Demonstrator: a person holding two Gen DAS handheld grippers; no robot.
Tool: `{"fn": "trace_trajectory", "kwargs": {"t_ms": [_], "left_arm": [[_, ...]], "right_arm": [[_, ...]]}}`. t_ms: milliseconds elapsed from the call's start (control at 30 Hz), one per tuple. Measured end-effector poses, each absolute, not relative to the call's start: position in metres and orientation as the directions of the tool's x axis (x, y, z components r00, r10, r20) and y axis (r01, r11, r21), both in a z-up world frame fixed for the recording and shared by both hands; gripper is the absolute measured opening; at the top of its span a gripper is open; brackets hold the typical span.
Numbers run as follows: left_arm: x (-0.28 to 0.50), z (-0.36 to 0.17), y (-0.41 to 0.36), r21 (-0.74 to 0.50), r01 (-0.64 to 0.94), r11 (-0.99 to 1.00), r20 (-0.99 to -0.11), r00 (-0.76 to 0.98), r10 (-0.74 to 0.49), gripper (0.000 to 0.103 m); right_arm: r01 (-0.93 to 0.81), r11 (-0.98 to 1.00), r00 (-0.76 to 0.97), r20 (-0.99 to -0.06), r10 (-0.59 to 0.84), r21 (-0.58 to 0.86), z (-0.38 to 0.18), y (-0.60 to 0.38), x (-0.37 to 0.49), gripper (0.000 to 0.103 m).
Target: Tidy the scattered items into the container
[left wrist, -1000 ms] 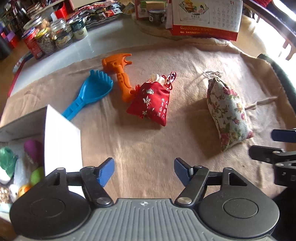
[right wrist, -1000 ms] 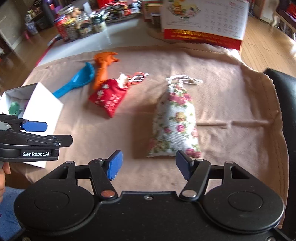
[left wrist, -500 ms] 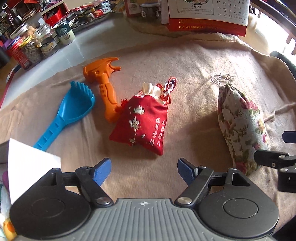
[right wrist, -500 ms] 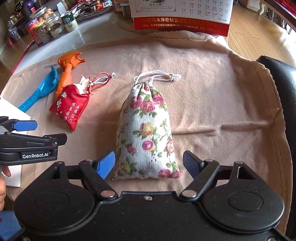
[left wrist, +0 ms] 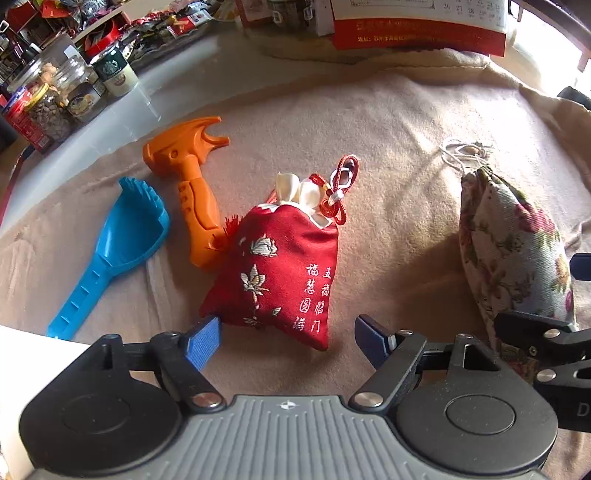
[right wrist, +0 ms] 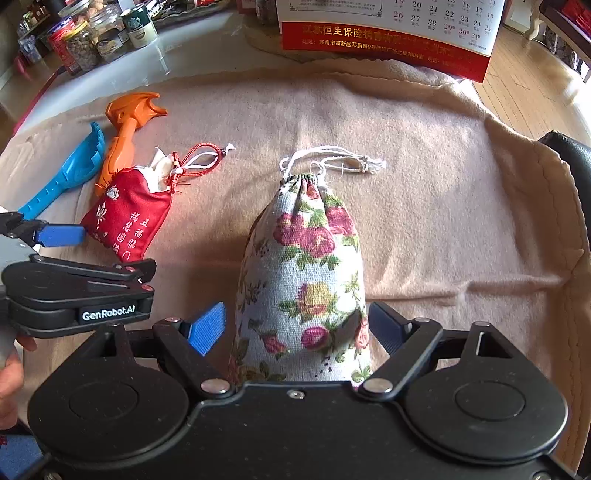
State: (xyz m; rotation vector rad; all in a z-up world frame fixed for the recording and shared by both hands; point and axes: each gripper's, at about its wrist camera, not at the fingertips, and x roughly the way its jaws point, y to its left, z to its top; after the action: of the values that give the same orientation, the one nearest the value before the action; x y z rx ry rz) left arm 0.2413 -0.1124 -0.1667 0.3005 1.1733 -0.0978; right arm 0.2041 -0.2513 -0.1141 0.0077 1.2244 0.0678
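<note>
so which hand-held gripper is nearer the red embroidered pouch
Left. The left hand-held gripper straddles the red embroidered pouch's bottom edge, jaws open. The right hand-held gripper is off to its side, around the floral drawstring bag.

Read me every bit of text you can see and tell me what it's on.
"GenRobot.AI": side of the left gripper.
"19 20 21 … 30 31": date grid on the calendar.
Calendar's red strip: Chinese print, too small to read reliably.
Red pouch: embroidered Chinese characters, not clearly legible.
Green-labelled jar: logo blurred.

Left tool (left wrist: 288, 338) jaws apart over red pouch (left wrist: 275, 277) bottom edge (left pad touching corner); floral bag (left wrist: 517, 251) right.
</note>
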Motion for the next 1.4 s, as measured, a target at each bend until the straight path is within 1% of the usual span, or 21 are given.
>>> {"fn": "trace_trajectory", "kwargs": {"t_ms": [133,200,333,533,600,733,800,867,967,1033,1100,1167,1300,1400], "left_arm": [[0.252,-0.166,-0.112,0.199,0.225,0.954,-0.899,0.43,0.086,0.08],[0.261,-0.161,-0.107,0.187,0.208,0.96,-0.889,0.453,0.075,0.08],[0.28,-0.151,-0.099,0.162,0.192,0.968,-0.878,0.476,0.052,0.087],[0.301,-0.146,-0.092,0.158,0.182,0.971,-0.87,0.49,0.05,0.088],[0.308,-0.148,-0.091,0.151,0.179,0.972,-0.874,0.483,0.047,0.09],[0.313,-0.158,-0.089,0.126,0.177,0.976,-0.892,0.45,0.034,0.091],[0.314,-0.165,-0.091,0.134,0.182,0.974,-0.9,0.433,0.043,0.096],[0.315,-0.175,-0.093,0.146,0.196,0.97,-0.914,0.401,0.056,0.097],[0.313,-0.184,-0.087,0.089,0.176,0.98,-0.927,0.374,0.017,0.099],[0.314,-0.185,-0.083,0.048,0.173,0.984,-0.936,0.352,-0.016,0.097],[0.312,-0.183,-0.082,0.022,0.192,0.981,-0.935,0.352,-0.048,0.089],[0.307,-0.18,-0.086,0.02,0.215,0.976,-0.931,0.359,-0.06,0.076],[0.29,-0.179,-0.106,0.015,0.291,0.957,-0.944,0.319,-0.082,0.075],[0.275,-0.178,-0.114,0.0,0.273,0.962,-0.95,0.302,-0.086,0.074]], "right_arm": [[-0.048,0.998,0.327,-0.944,0.049,0.035,-0.117,-0.252,0.206,0.082],[-0.048,0.998,0.322,-0.946,0.045,0.031,-0.119,-0.254,0.207,0.082],[-0.041,0.998,0.32,-0.946,0.051,0.04,-0.122,-0.256,0.207,0.082],[-0.058,0.998,0.319,-0.946,0.056,0.039,-0.126,-0.252,0.209,0.082],[-0.065,0.997,0.317,-0.947,0.055,0.036,-0.127,-0.25,0.209,0.082],[-0.058,0.998,0.348,-0.937,0.035,0.016,-0.122,-0.249,0.207,0.082],[-0.05,0.999,0.382,-0.924,0.021,0.002,-0.114,-0.249,0.206,0.082],[-0.055,0.998,0.417,-0.909,0.005,-0.019,-0.103,-0.247,0.207,0.082],[-0.083,0.996,0.455,-0.89,0.002,-0.04,-0.088,-0.239,0.21,0.082],[-0.102,0.994,0.47,-0.882,0.012,-0.041,-0.08,-0.233,0.212,0.082],[-0.121,0.992,0.484,-0.875,0.017,-0.048,-0.073,-0.226,0.212,0.082],[-0.136,0.989,0.493,-0.87,0.022,-0.052,-0.07,-0.22,0.215,0.082],[-0.142,0.989,0.496,-0.868,0.029,-0.048,-0.067,-0.212,0.22,0.082],[-0.124,0.99,0.49,-0.872,0.005,-0.064,-0.069,-0.217,0.221,0.08]]}}
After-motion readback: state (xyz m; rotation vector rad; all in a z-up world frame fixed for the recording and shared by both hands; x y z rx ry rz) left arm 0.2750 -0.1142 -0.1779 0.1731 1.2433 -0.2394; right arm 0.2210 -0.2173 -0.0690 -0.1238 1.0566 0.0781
